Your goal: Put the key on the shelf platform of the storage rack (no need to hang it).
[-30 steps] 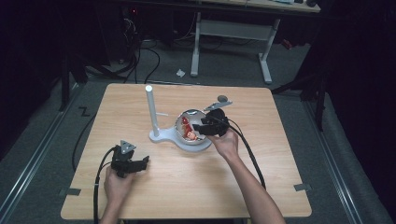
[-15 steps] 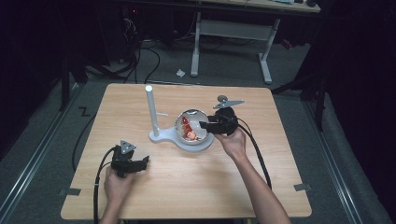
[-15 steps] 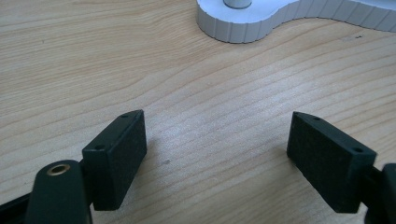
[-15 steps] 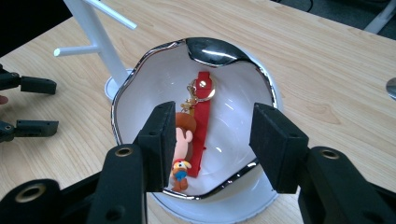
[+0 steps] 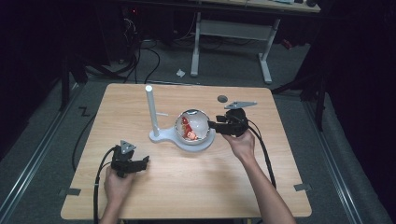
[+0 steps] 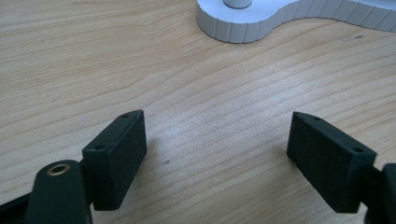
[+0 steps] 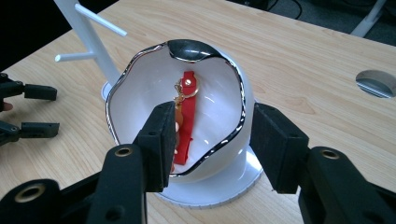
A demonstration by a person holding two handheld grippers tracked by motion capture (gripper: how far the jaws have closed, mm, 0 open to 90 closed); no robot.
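Since the earlier frames, the right hand-held gripper [image 5: 215,125] has drawn back from the white bowl [image 7: 140,102] toward the desk's right side, while the left hand-held gripper [image 5: 142,162] has kept its place. Inside the bowl lies a red strap [image 7: 187,116] with a gold ring [image 7: 186,87] at its top end. In the right gripper view the jaws straddle the bowl's near rim, one inside and one outside; they stand apart and grasp nothing, and whether they touch the rim cannot be told. That view also shows the bowl's silver edge and, behind the bowl, a white stand [image 7: 88,32] with two thin pegs. From the high view the strap is a red patch in the bowl, and bowl and stand post [image 5: 152,112] share one white base [image 5: 161,136] near the middle of the desk [image 5: 196,186]. Well apart from the bowl, at its lower left, the left hand-held gripper [image 6: 217,149] rests released, jaws wide over bare wood, with the base's ribbed edge [image 6: 243,28] beyond them.
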